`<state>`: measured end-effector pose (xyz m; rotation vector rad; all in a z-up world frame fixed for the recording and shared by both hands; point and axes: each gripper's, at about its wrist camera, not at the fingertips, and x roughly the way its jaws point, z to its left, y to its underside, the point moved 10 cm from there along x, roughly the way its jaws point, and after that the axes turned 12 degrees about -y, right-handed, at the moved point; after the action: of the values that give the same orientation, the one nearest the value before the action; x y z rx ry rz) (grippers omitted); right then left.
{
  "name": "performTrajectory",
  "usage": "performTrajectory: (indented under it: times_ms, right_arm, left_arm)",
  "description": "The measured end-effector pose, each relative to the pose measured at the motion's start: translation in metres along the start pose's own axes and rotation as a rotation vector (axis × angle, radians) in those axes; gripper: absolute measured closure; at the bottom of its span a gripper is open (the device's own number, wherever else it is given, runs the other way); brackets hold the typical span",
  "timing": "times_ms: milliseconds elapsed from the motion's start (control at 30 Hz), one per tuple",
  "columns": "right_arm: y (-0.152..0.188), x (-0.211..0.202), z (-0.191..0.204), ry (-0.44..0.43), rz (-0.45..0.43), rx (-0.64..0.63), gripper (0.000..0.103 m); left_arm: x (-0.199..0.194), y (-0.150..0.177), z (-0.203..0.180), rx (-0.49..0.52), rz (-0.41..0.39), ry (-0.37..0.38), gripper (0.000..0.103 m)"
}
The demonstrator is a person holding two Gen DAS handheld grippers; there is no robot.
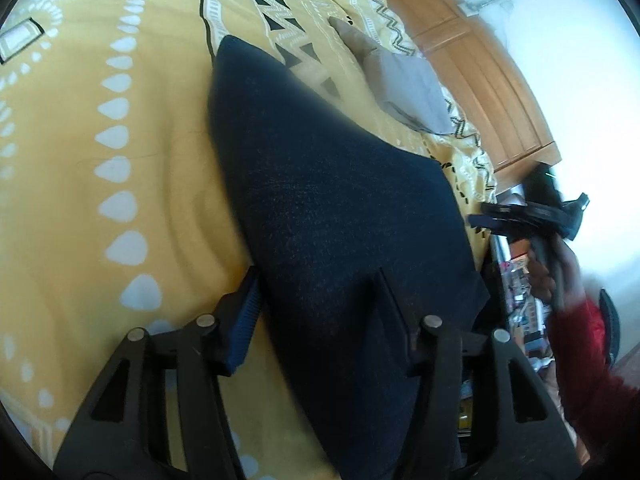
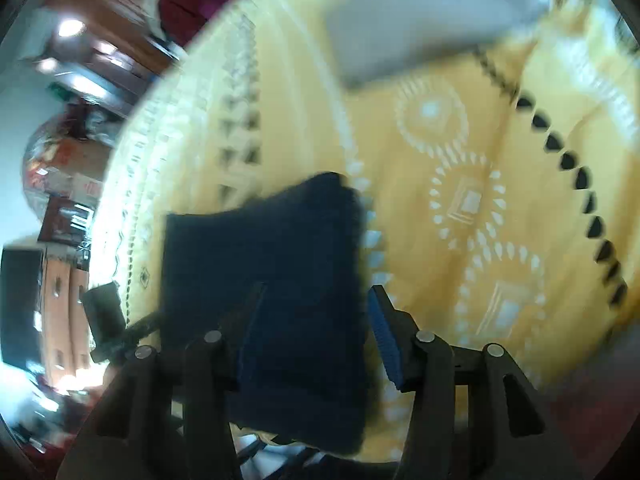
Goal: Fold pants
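The dark navy pants (image 1: 340, 216) lie folded into a compact shape on the yellow patterned bedspread (image 1: 120, 120), near the bed's right edge. In the left wrist view the left gripper (image 1: 320, 304) hangs over the near end of the pants with its fingers parted, gripping nothing. That view alone shows a grey folded garment (image 1: 408, 88) farther along the bed, a wooden headboard (image 1: 480, 60), and the right gripper (image 1: 520, 220) held by a hand (image 1: 548, 276) in a red sleeve (image 1: 580, 356). The blurred right wrist view shows the right gripper's fingers (image 2: 384, 332) spread apart above the pants (image 2: 272, 288), pressing on nothing, and cluttered furniture (image 2: 64, 240) beyond the bed.
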<state>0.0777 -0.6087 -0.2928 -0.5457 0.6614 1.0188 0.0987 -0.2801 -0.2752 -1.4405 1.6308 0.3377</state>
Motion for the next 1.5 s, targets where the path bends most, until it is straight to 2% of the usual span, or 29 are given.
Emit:
performTrajectory:
  times_ms: [67,233,333,500,567,633,733,800,833,967,1000,1033,1200,1367,1500]
  right_arm:
    - [-0.008,0.020,-0.010,-0.080,0.087,0.066,0.047]
    - [-0.005,0.057,-0.019,-0.126,0.216,0.076,0.047]
    - [0.001,0.073,-0.019,-0.143,0.242,0.065,0.043]
    - [0.004,0.077,-0.010,-0.179,0.192,0.056,0.041]
    - [0.007,0.075,-0.007,-0.157,0.179,0.044,0.041]
    - [0.009,0.077,-0.004,-0.123,0.165,0.027,0.041]
    - [0.011,0.067,0.001,-0.076,0.118,-0.025,0.054]
    - [0.013,0.056,0.012,-0.070,0.068,-0.068,0.070]
    - [0.015,0.047,0.019,-0.083,0.035,-0.081,0.074]
    - [0.025,0.023,0.043,-0.146,-0.047,-0.091,0.081]
    - [0.027,0.019,0.050,-0.157,-0.057,-0.093,0.081]
    - [0.028,0.015,0.058,-0.169,-0.067,-0.098,0.081]
    - [0.029,0.028,0.113,-0.246,-0.053,-0.111,0.082]
    - [0.020,0.089,0.174,-0.310,0.023,-0.143,0.082]
    - [0.006,0.163,0.214,-0.381,0.107,-0.147,0.082]
  left_arm:
    - [0.000,0.000,-0.002,0.002,0.004,0.027,0.047]
    - [0.005,-0.002,-0.005,0.038,0.017,0.049,0.047]
    - [0.010,-0.005,-0.008,0.059,0.013,0.051,0.047]
    - [0.016,-0.011,-0.011,0.058,-0.013,0.040,0.047]
    - [0.021,-0.013,-0.014,0.051,-0.031,0.026,0.051]
    - [0.024,-0.017,-0.014,0.035,-0.047,0.013,0.061]
    - [0.016,-0.018,-0.017,0.032,-0.066,0.014,0.072]
    - [0.008,-0.018,-0.025,0.066,-0.086,0.002,0.075]
    - [0.001,-0.019,-0.030,0.080,-0.099,0.006,0.076]
    - [-0.026,-0.023,-0.042,0.099,-0.138,0.043,0.079]
    - [-0.037,-0.024,-0.042,0.101,-0.153,0.048,0.085]
    - [-0.042,-0.024,-0.041,0.101,-0.150,0.050,0.085]
    - [-0.083,-0.028,-0.012,0.072,-0.170,0.017,0.085]
    - [-0.120,-0.032,0.056,0.012,-0.172,-0.062,0.085]
    - [-0.144,-0.034,0.127,-0.072,-0.173,-0.107,0.085]
